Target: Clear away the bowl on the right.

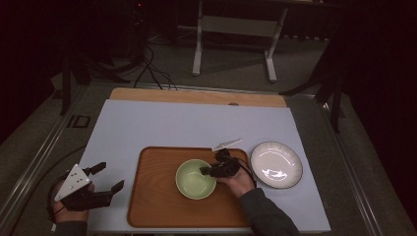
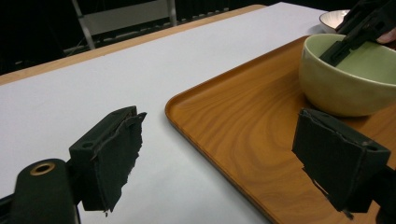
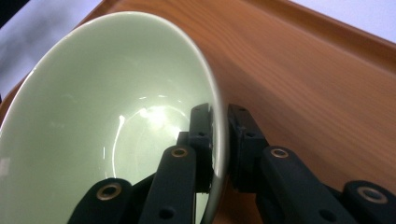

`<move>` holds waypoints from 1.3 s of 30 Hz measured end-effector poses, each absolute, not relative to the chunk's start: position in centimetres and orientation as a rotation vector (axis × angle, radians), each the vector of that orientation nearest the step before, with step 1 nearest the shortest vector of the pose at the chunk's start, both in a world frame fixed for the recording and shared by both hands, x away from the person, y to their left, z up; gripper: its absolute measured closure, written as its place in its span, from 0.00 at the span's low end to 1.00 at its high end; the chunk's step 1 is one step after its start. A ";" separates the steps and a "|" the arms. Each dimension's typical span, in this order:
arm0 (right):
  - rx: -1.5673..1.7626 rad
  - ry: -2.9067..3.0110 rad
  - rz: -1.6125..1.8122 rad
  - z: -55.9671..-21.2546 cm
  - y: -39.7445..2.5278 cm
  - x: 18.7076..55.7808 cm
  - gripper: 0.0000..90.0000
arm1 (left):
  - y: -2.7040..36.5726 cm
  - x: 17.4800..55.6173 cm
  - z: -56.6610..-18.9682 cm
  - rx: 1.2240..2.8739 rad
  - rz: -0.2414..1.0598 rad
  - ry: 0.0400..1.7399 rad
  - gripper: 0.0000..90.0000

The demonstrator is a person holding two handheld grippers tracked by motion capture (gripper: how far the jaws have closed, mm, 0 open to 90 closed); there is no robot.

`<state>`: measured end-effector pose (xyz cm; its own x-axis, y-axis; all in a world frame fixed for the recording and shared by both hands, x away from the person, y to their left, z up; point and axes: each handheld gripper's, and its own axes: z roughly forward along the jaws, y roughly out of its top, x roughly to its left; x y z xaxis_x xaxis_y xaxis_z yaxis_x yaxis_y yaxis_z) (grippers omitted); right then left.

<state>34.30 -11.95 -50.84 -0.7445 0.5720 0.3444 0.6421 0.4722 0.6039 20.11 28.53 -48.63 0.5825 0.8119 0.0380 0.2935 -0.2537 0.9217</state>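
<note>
A pale green bowl (image 1: 195,179) stands on a brown wooden tray (image 1: 152,196) near the table's front. My right gripper (image 1: 208,171) is shut on the bowl's right rim, one jaw inside the wall and one outside. The right gripper view shows the bowl (image 3: 102,116) close up with its rim pinched between my right gripper (image 3: 219,126). My left gripper (image 1: 109,178) hangs open at the front left, off the tray. In the left gripper view its jaws stand wide apart before the tray (image 2: 243,126) and the bowl (image 2: 345,84).
A white plate (image 1: 276,164) lies right of the tray on the pale blue table cover (image 1: 162,123). A white utensil (image 1: 226,144) rests just beyond the tray's far edge. A bench frame (image 1: 236,29) stands on the floor behind the table.
</note>
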 end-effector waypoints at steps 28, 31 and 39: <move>-1.018 -2.735 -1.420 -46.0 -16.6 33.5 0.50 | 28.6 20.2 -48.7 1.815 0.651 0.929 0.17; -1.030 -2.783 -1.450 -45.3 -18.0 33.3 0.47 | 28.6 20.2 -48.7 1.816 0.654 0.941 0.17; -1.170 -2.886 -1.546 -44.9 -22.6 32.2 0.43 | 28.9 20.4 -48.9 1.809 0.652 1.000 0.17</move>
